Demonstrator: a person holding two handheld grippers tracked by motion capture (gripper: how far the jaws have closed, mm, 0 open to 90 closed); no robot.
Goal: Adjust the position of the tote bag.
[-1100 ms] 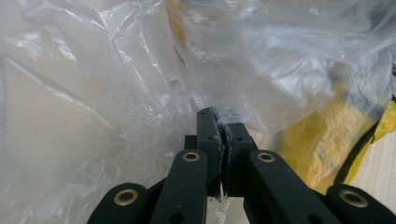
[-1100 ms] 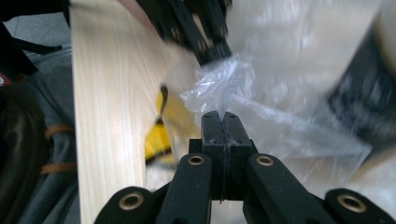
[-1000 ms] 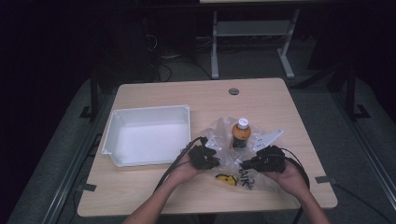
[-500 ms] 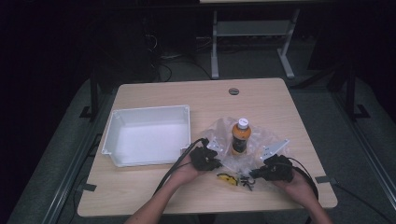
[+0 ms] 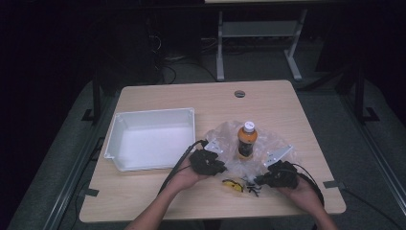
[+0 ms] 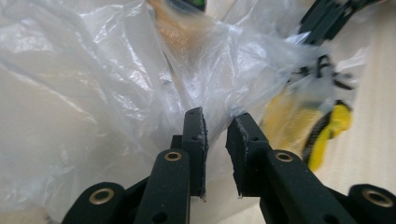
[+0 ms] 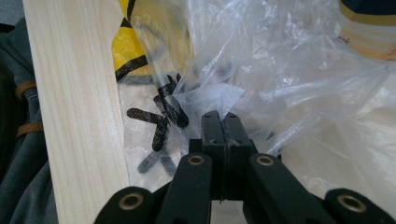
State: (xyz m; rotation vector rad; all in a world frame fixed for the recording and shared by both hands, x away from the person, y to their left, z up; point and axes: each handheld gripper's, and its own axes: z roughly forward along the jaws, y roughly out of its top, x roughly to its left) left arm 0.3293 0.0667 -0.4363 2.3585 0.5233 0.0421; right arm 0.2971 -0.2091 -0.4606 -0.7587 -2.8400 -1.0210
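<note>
A clear plastic bag (image 5: 225,143) lies crumpled on the wooden table (image 5: 268,103), and an orange bottle (image 5: 246,141) with a white cap stands upright in it. My left gripper (image 5: 207,163) is at the bag's left edge. Its jaws (image 6: 217,119) have just been opening and stand slightly apart, with film right at the tips but not pinched. My right gripper (image 5: 280,175) is at the bag's near right corner, shut (image 7: 220,119) on a fold of the plastic bag (image 7: 280,70). A yellow item (image 5: 233,184) and small black pieces (image 5: 252,186) lie between the two grippers.
A white empty tray (image 5: 153,115) sits on the table's left half. The table's near edge (image 7: 74,116) runs close beside my right gripper. A round grommet (image 5: 239,93) is set near the far edge. Dark floor and a desk frame lie beyond.
My right hand has drawn toward the near edge and slightly right with the bag corner, stretching the film. The left hand has stayed in place. The bottle still stands upright.
</note>
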